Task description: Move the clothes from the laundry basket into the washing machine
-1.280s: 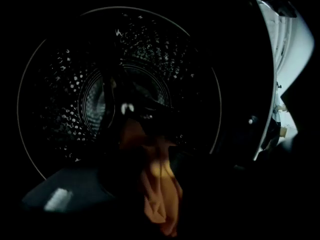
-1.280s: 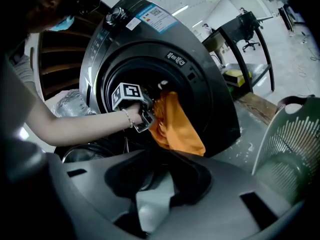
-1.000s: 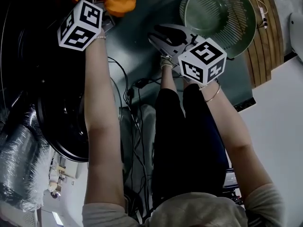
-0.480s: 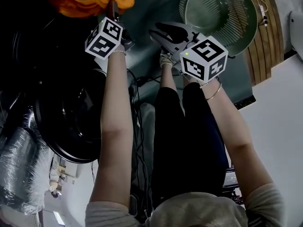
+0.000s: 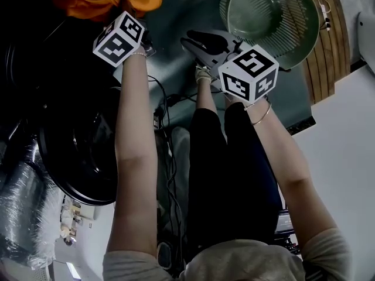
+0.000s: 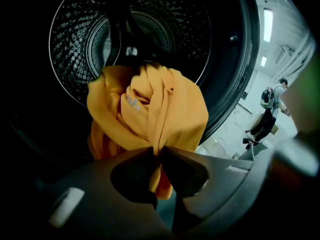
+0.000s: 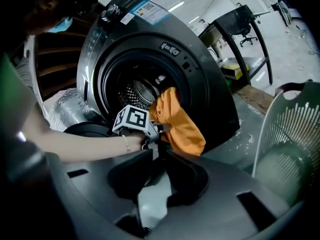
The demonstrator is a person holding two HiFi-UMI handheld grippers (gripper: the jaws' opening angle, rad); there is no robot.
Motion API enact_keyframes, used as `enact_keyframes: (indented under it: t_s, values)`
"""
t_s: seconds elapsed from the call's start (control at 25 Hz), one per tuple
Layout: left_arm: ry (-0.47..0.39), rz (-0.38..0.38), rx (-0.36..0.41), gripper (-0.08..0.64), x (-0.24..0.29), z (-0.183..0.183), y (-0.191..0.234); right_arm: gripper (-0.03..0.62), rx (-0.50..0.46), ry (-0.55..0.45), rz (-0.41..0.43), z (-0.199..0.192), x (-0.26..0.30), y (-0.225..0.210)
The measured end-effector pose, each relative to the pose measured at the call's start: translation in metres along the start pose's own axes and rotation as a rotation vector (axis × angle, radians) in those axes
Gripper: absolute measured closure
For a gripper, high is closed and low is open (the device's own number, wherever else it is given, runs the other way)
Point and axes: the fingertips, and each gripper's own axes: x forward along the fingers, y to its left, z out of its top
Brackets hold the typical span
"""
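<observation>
Lowered left tool has just clamped orange garment, hanging lengthwise down from drum.

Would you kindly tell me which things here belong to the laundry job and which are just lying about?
Job: orange garment, washer, basket.
Lying about: cables, plastic-wrapped bundle, desk.
</observation>
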Motion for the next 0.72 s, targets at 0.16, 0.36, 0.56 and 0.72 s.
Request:
enact_keyframes:
  t_s: [0.16, 0.36, 0.56, 0.72]
  values:
    - [-0.157, -0.04, 0.013, 0.514, -0.027, 0.048, -0.009, 0.505, -0.011, -0.007, 0.007, 0.007, -0.001, 0.004]
    - [-0.427, -0.077, -0.044, 0.518, -0.053, 0.13, -0.003, 0.515, 0.002, -0.038, 0.037, 0.02, -0.005, 0.01]
    - [-0.465, -0.032, -0.054, 0.515, -0.038, 0.162, 0.007, 0.515, 0.003, -0.033, 0.047, 0.02, -0.001, 0.015]
    - [-0.381, -0.032, -0.134, 0.328, -0.014, 0.146, 0.008, 0.515, 0.02, -0.05, 0.076, 0.02, 0.001, 0.018]
